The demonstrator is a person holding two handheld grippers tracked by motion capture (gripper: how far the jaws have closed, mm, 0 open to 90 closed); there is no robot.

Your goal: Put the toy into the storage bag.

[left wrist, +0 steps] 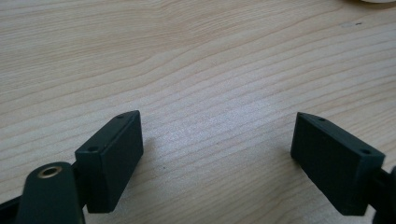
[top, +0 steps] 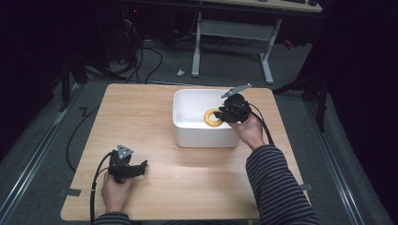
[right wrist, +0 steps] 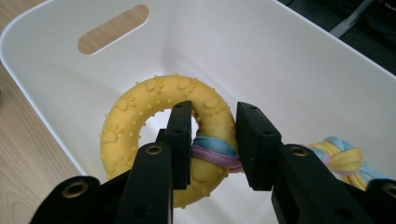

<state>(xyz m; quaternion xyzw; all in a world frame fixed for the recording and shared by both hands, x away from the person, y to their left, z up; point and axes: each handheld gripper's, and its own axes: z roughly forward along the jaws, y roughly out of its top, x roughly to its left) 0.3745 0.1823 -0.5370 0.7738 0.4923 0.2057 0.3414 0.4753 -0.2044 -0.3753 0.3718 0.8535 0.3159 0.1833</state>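
Observation:
A yellow rubber ring toy (right wrist: 140,116) with paw prints has a pastel rope (right wrist: 212,151) tied round it. My right gripper (right wrist: 212,140) is shut on that ring where the rope wraps it and holds it inside the white bin (right wrist: 280,56). From above, the ring (top: 211,117) hangs over the bin (top: 187,136) with the right gripper (top: 225,114) at its right rim. My left gripper (top: 141,167) rests on the wooden table (top: 141,112) near the front left corner. Its jaws stand wide open over bare wood (left wrist: 215,135).
The bin has an oval handle slot (right wrist: 112,29) in its wall. A braided rope end (right wrist: 341,158) trails to the right of the jaws. A desk frame (top: 234,33) and cables stand on the floor beyond the table's far edge.

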